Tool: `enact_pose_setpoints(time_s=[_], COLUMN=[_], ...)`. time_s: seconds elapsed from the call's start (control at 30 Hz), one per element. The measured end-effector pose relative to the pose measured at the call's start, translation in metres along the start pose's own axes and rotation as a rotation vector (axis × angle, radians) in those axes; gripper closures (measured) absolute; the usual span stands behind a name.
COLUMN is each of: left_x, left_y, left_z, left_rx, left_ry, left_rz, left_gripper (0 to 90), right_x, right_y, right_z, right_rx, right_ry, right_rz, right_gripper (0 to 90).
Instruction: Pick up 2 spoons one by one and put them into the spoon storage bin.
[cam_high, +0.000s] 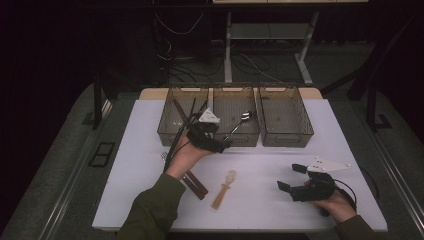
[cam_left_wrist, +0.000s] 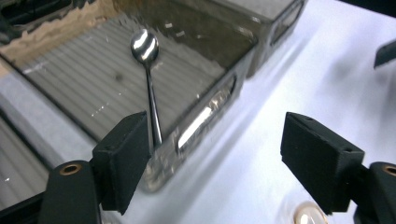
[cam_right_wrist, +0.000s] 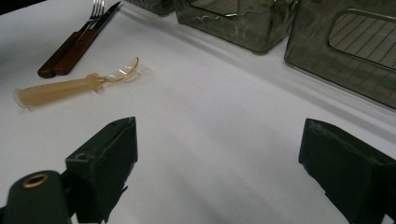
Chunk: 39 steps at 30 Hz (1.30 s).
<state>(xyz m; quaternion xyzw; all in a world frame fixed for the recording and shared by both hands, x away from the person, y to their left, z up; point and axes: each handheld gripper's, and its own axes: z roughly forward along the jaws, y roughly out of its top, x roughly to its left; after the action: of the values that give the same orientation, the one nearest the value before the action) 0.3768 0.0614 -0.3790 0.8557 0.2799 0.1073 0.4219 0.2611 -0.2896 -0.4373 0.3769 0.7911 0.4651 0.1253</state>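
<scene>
A: Left arm is reaching forward from the bottom edge, green sleeve to the wrist, bare hand wrapping the left gripper (cam_high: 226, 144) from beneath.

B: Jaws?

A: Standing well apart in the left gripper view (cam_left_wrist: 215, 154), nothing pressing between the pads. Grey three-cornered plate is riding on top, cable trailing back along the forearm.

B: Right side?

A: Right hand (cam_high: 336, 204) is sitting low at the near right, fingers curling round the body of the right gripper (cam_high: 292, 177). It is pointing leftward across the person's front, plate up.

B: Its jaws?

A: Gaping wide in the right gripper view (cam_right_wrist: 217, 158), gripping nothing.
</scene>
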Motion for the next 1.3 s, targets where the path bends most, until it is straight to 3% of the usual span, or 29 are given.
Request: enact_pose_setpoints(time_s=[0.57, 0.73, 1.1, 1.2, 1.3], left_x=[-0.019, -0.028, -0.049, -0.056, -0.065], left_y=[-0.051, -0.066, -0.087, -0.092, -0.095], left_z=[-0.034, -0.043, -0.047, -0.045, -0.043], left_rx=[-0.037, -0.05, -0.068, -0.073, -0.059], left_ry=[-0.017, -0.01, -0.042, -0.076, -0.08], left_rz=[0.015, 0.022, -0.022, -0.052, -0.042], left_gripper=[16.3, 15.3, 14.6, 14.6, 15.5], right_x=[0.0, 0.002, 0.01, 0.012, 0.011], right_y=[0.0, -0.002, -0.001, -0.003, -0.005], right_z=[0.001, 0.002, 0.001, 0.004, 0.007], right_rx=[0.005, 0.057, 0.049, 0.053, 0.066], right_ry=[-0.02, -0.007, -0.033, -0.028, -0.036], right_rz=[0.025, -0.02, -0.036, -0.036, -0.041], right_gripper=[11.7, 11.8, 12.1, 12.1, 12.1])
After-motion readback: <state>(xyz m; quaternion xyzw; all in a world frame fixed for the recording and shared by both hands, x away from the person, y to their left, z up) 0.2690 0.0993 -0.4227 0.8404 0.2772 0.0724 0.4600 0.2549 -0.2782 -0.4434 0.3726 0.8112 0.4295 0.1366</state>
